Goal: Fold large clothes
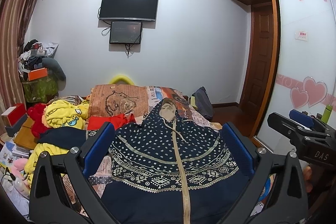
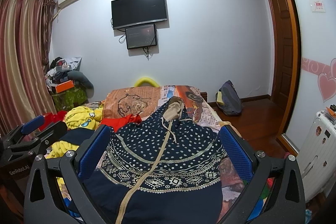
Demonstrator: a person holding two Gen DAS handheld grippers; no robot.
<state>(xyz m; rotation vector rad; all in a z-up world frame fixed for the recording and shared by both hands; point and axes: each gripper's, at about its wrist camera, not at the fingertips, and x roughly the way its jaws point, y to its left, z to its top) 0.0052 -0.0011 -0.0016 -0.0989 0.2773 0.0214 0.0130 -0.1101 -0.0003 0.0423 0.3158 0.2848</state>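
Lying on the bed (image 1: 201, 119), one navy patterned hoodie (image 1: 168, 150); two grippers, left gripper (image 1: 168, 146) and right gripper (image 2: 166, 148), jaws apart.

Hooded jacket (image 1: 168, 152): hem and lower zipper cut off by the bottom edge in both wrist views; its left flank is screened by a blue finger pad (image 1: 98, 146).
Bedcover (image 2: 201, 117): largely hidden under the jacket and heaped clothes.
Navy garment (image 1: 63, 135): partly buried under a yellow garment (image 1: 65, 114); type cannot be told.
Corner pile (image 1: 35, 60): individual items too small and tangled to identify.
Small screen (image 2: 141, 36): displayed text too small to read.
Wardrobe door label (image 1: 302, 34): lettering illegible.
White suitcase (image 2: 317, 148): cut by the fisheye rim; sticker designs unreadable.
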